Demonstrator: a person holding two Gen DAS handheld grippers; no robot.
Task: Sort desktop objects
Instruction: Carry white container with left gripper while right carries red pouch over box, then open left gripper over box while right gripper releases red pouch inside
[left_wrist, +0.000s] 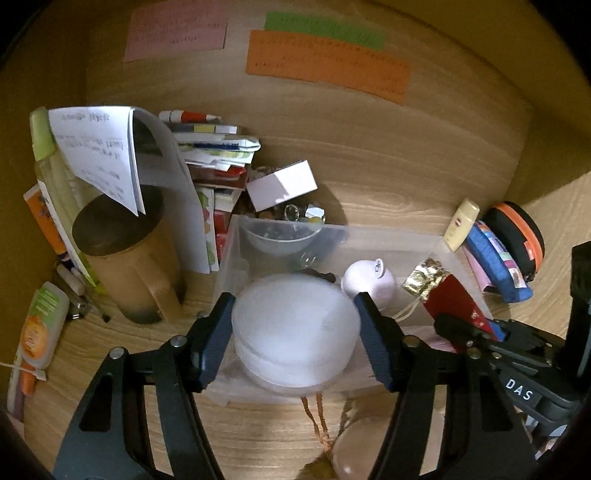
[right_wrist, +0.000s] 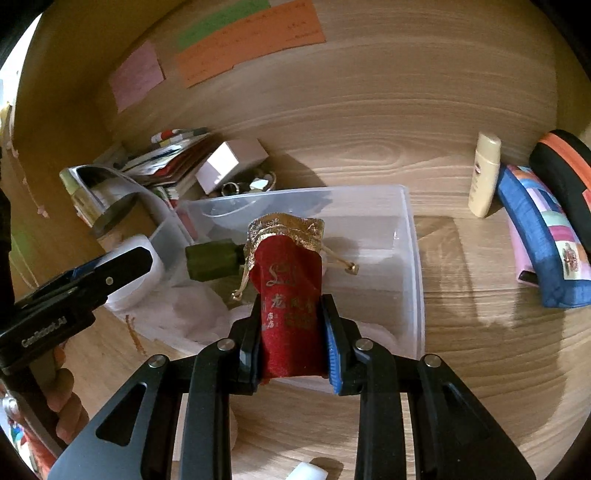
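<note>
My left gripper (left_wrist: 295, 332) is shut on a round white frosted case (left_wrist: 295, 332) and holds it over the near end of a clear plastic bin (left_wrist: 406, 243). My right gripper (right_wrist: 291, 339) is shut on a red velvet pouch with a gold top (right_wrist: 288, 280) and holds it above the same bin (right_wrist: 410, 229). The pouch also shows in the left wrist view (left_wrist: 447, 295), at the bin's right side. A small white jar (left_wrist: 365, 280) lies inside the bin. A dark green block (right_wrist: 214, 262) lies in the bin behind the pouch.
A brown mug (left_wrist: 125, 258) with papers stands left of the bin, next to a stack of books (left_wrist: 214, 155). A white box (left_wrist: 280, 184) and a bowl of trinkets sit behind the bin. A cream bottle (right_wrist: 484, 173), a blue pouch (right_wrist: 539, 236) and a black-orange case (right_wrist: 569, 166) lie right.
</note>
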